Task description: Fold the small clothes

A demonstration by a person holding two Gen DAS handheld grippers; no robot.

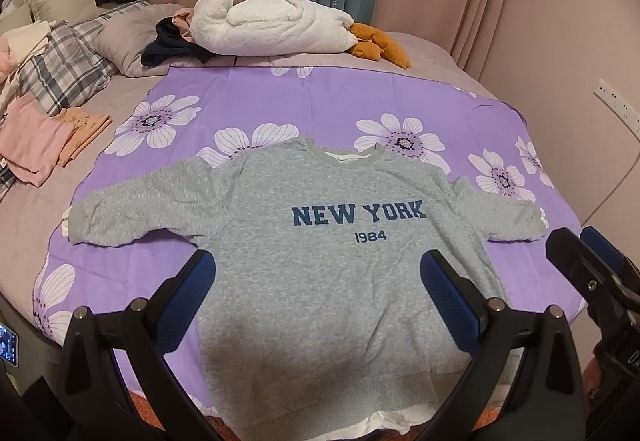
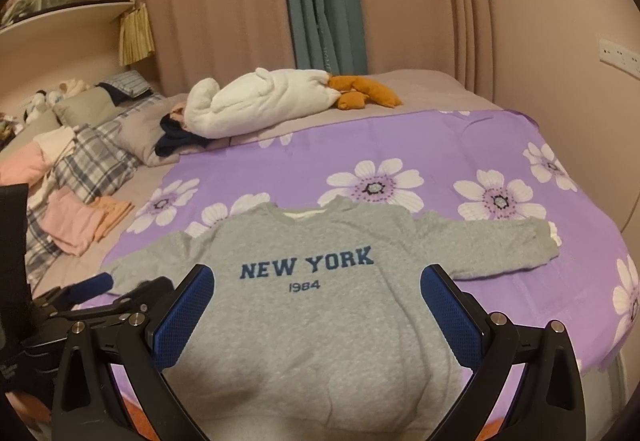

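Observation:
A grey sweatshirt (image 1: 320,273) printed NEW YORK 1984 lies flat, front up, on a purple flowered sheet (image 1: 320,105), both sleeves spread sideways. My left gripper (image 1: 318,265) hovers open above the lower body of the shirt, with nothing between its blue pads. In the right wrist view the same sweatshirt (image 2: 320,321) sits under my right gripper (image 2: 316,281), which is also open and empty. The right gripper (image 1: 580,253) shows at the right edge of the left wrist view, and the left gripper (image 2: 100,287) shows at the lower left of the right wrist view.
Folded pink and orange clothes (image 1: 44,137) are stacked left of the sheet beside plaid pillows (image 1: 64,69). A rolled white blanket (image 1: 276,27), a dark garment (image 1: 172,45) and an orange plush toy (image 1: 380,41) lie at the far end. Pink wall with a socket (image 1: 616,105) stands right.

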